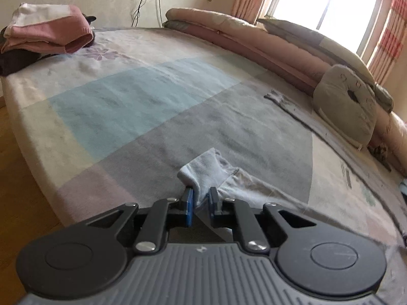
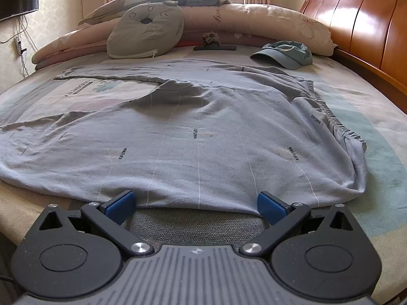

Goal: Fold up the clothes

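Observation:
A pair of grey-blue trousers (image 2: 198,127) lies spread flat on the bed, its elastic waistband (image 2: 330,111) at the right and its legs running off to the left. My right gripper (image 2: 195,198) is open at the garment's near edge, its blue pads (image 2: 122,202) just touching the hem, with nothing pinched. In the left wrist view my left gripper (image 1: 201,195) is shut on the pale cuff end of a trouser leg (image 1: 206,170). The cuff is raised a little off the sheet, and the leg trails away to the right.
A patchwork bedsheet (image 1: 127,96) covers the bed. A pile of folded pink clothes (image 1: 48,30) sits at the far left corner. Rolled quilts (image 1: 254,35) and a round cushion (image 2: 145,30) line the far side. A blue cap (image 2: 285,53) lies near the wooden headboard (image 2: 356,20). Wooden floor (image 1: 15,178) shows at left.

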Available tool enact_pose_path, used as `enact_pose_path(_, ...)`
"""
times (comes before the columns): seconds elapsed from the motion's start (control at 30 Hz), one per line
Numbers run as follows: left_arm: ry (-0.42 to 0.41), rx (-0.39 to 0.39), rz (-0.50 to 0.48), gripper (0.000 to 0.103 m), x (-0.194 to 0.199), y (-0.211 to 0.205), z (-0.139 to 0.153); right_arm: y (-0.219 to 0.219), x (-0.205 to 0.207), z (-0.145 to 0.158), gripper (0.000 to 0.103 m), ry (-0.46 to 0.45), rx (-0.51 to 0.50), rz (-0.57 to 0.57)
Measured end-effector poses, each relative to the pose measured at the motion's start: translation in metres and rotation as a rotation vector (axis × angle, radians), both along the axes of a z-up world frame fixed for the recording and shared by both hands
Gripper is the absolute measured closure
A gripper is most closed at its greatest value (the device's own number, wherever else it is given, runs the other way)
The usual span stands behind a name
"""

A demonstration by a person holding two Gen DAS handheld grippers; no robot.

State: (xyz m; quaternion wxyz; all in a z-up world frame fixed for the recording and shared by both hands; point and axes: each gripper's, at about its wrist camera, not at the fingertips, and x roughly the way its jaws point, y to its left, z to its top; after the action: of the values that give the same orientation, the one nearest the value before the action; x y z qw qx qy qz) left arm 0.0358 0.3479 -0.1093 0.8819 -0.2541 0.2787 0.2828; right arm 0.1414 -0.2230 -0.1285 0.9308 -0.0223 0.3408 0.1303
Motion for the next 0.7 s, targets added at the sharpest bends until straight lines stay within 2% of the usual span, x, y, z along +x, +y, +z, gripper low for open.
enact_pose_path(0.13,0.013,-0.021,0.014,0.091,-0.01,0.003,-0.004,-0.001,-0.002,0.0,0.0,0.001,0.002,0.003)
enact_pose_path(0.27,0.034,-0.003,0.016,0.076,-0.016,0.001,0.002,-0.004,-0.004,0.001,0.0,0.005,0.007,0.003)
enact_pose_path(0.3,0.041,0.008,0.018,0.073,-0.016,0.001,0.006,-0.005,-0.005,0.002,0.0,0.006,0.008,0.001)
enact_pose_path(0.4,0.067,0.099,0.024,0.073,-0.013,-0.007,0.021,-0.006,-0.007,0.002,0.0,0.009,0.018,-0.007)
enact_pose_path(0.53,0.053,0.178,-0.029,0.062,-0.001,-0.018,0.039,-0.007,-0.01,0.003,0.0,0.014,0.031,-0.019)
enact_pose_path(0.6,0.031,0.182,-0.093,0.058,0.01,-0.026,0.041,-0.007,-0.011,0.004,0.0,0.016,0.035,-0.024)
enact_pose_path(0.7,0.049,0.181,-0.212,0.051,0.036,-0.041,0.033,-0.006,-0.012,0.005,0.0,0.02,0.034,-0.023)
